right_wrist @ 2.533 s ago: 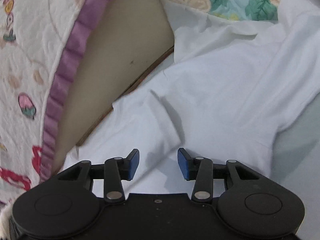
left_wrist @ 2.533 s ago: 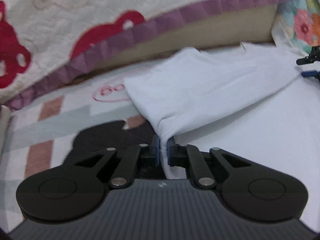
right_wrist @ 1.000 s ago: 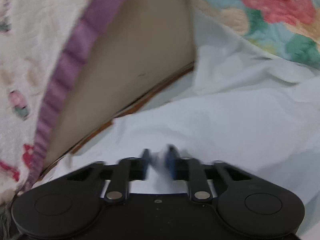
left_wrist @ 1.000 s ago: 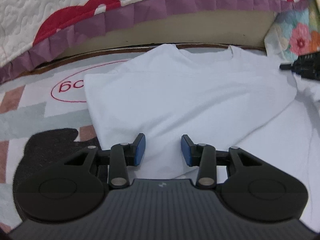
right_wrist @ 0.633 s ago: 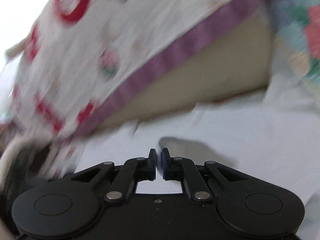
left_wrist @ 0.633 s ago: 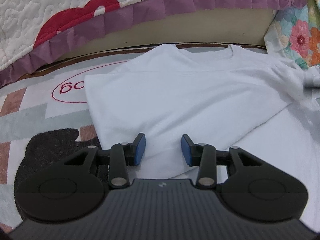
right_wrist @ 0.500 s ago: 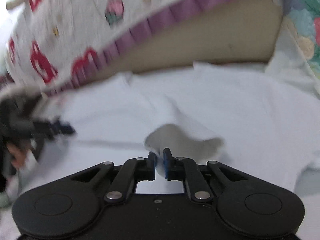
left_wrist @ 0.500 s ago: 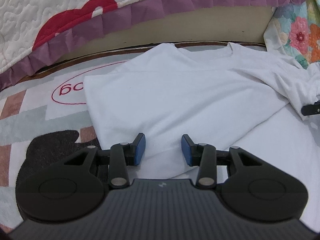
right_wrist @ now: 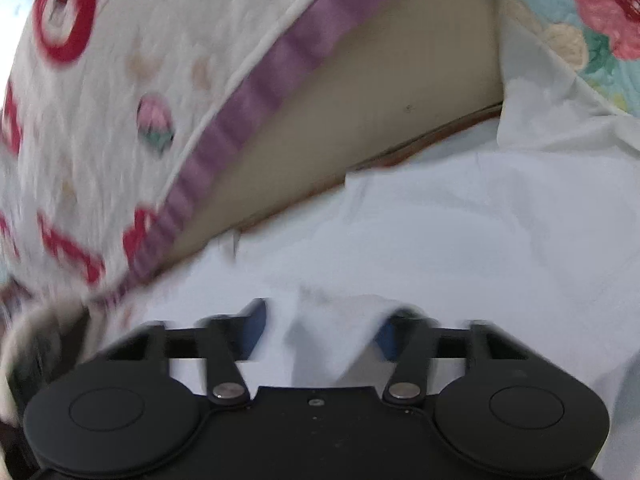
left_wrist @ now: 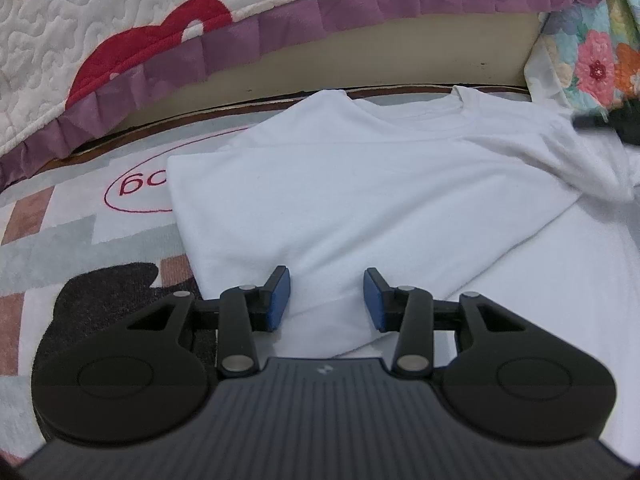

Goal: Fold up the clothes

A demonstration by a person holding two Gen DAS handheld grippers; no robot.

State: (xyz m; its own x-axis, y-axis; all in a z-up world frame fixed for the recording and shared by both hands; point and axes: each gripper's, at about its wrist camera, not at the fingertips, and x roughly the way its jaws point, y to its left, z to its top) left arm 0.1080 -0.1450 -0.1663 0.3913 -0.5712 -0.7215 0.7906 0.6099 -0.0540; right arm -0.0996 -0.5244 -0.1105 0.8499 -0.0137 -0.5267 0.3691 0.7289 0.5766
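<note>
A white T-shirt [left_wrist: 360,184] lies flat on the rug, its left side folded over and its collar toward the bed. My left gripper [left_wrist: 326,294] hovers open over the shirt's near edge, nothing pressed between the blue pads. At the far right of the left wrist view, my right gripper [left_wrist: 600,122] shows as a dark blur by the shirt's right shoulder. In the blurred right wrist view, the right gripper [right_wrist: 322,328] has its jaws wide apart; a raised fold of the T-shirt [right_wrist: 340,320] stands between them, and neither pad presses on it.
The bed's beige side [left_wrist: 360,56] runs along the back under a quilt with a purple border [left_wrist: 280,20]. A floral cloth [left_wrist: 596,64] hangs at the back right. A patterned rug [left_wrist: 60,232] lies under and left of the shirt.
The right gripper, shut on shirt cloth half a second ago, now has its jaws apart and has swung back toward the bed side. The left gripper has stayed put, open.
</note>
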